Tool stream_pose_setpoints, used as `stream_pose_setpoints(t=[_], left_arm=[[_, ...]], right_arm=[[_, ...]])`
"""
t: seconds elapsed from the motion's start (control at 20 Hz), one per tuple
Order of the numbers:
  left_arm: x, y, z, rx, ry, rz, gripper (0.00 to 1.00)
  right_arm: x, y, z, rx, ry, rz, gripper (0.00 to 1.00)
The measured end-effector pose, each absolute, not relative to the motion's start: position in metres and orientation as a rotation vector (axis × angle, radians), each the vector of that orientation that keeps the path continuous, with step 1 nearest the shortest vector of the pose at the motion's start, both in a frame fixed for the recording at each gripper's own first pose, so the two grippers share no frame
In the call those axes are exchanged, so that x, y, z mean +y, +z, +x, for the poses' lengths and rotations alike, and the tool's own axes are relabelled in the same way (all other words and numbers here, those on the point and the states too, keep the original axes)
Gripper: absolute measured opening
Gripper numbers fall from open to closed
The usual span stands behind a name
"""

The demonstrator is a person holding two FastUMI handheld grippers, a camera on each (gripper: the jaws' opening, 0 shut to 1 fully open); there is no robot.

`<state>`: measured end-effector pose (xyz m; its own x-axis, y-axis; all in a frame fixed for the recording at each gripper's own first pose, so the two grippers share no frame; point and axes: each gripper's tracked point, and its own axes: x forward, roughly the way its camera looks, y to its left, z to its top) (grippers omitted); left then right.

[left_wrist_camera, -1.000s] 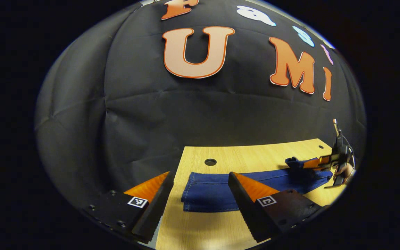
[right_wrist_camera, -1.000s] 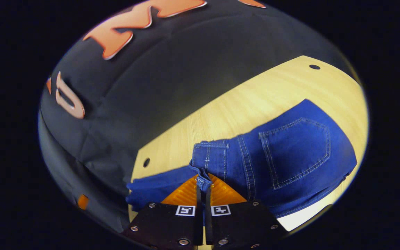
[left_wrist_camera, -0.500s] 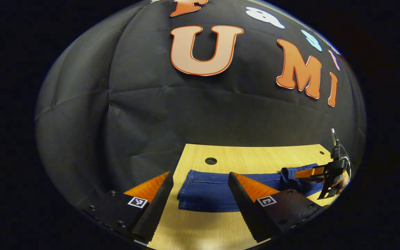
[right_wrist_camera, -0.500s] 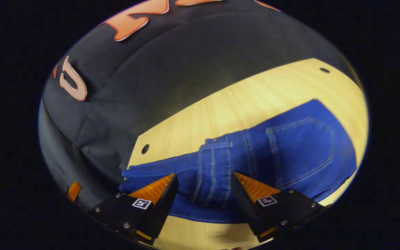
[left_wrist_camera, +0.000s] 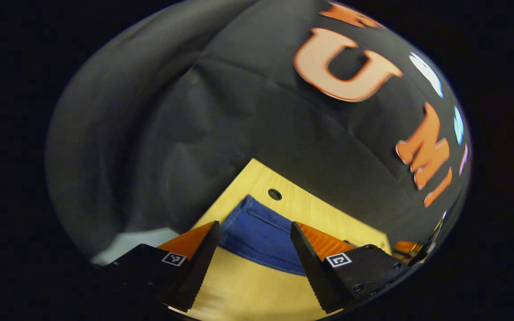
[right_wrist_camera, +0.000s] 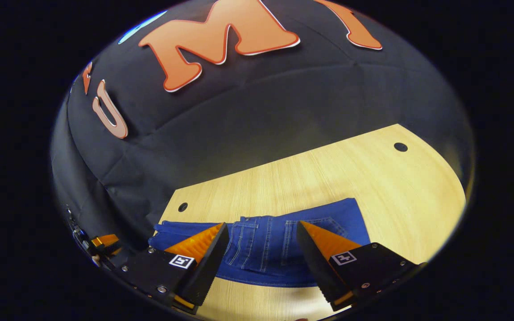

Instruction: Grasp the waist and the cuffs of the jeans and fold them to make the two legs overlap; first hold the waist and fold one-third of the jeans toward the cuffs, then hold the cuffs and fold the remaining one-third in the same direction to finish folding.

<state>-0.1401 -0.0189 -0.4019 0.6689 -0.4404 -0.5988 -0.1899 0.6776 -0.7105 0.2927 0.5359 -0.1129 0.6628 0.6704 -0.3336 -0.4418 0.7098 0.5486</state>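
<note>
Since a second ago the right hand-held gripper [right_wrist_camera: 259,256] has let go of the waistband it was pinching and drawn back and up, so its two fingers now stand wide apart with nothing between them, hovering above the one pair of jeans [right_wrist_camera: 275,249]; the left hand-held gripper [left_wrist_camera: 252,254] has rolled and swung away, so its view has tilted and the counter [left_wrist_camera: 257,294] now runs slantwise toward 4 o'clock. In the right gripper view the jeans lie flat on the counter [right_wrist_camera: 328,178] as a blue band, with the waist end folded over the legs: one stitched back pocket and the seams of the waist lie at 6 o'clock, and the leg end reaches out toward 8 o'clock. Two round holes [right_wrist_camera: 400,146] are cut in the wooden top, one at 2 o'clock and one at 9 o'clock near the leg end. At 8 o'clock, at the rim of that view, the other gripper appears small and partly cut off. In the left gripper view the two fingers are likewise spread wide and empty, and between them the cuff end of the jeans [left_wrist_camera: 257,234] lies on the counter, with one hole [left_wrist_camera: 275,194] just beyond it at 12 o'clock.
</note>
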Motion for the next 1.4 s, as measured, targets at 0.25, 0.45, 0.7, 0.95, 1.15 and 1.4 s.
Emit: stream_pose_setpoints(t=[0.25,0.45,0.7,0.95,1.15,1.4], left_arm=[[-0.003,-0.426,-0.162,0.999,-0.011,-1.034,0.98],[0.001,-0.439,-0.155,1.051,0.028,-1.002,0.98],[-0.022,-0.479,-0.143,1.094,0.101,-1.042,0.98],[-0.036,-0.480,-0.111,1.010,0.076,-1.119,0.98],[-0.069,-0.486,-0.082,0.983,0.053,-1.112,0.88],[-0.084,-0.492,-0.081,1.036,0.019,-0.869,0.11]], right_arm=[[0.517,-0.117,0.294,0.568,0.660,0.448,0.95],[0.499,-0.134,0.301,0.598,0.635,0.440,0.96],[0.482,-0.145,0.311,0.625,0.601,0.449,0.96],[0.476,-0.138,0.321,0.630,0.597,0.497,0.96],[0.470,-0.137,0.326,0.625,0.580,0.505,0.96],[0.458,-0.143,0.328,0.620,0.558,0.470,0.96]])
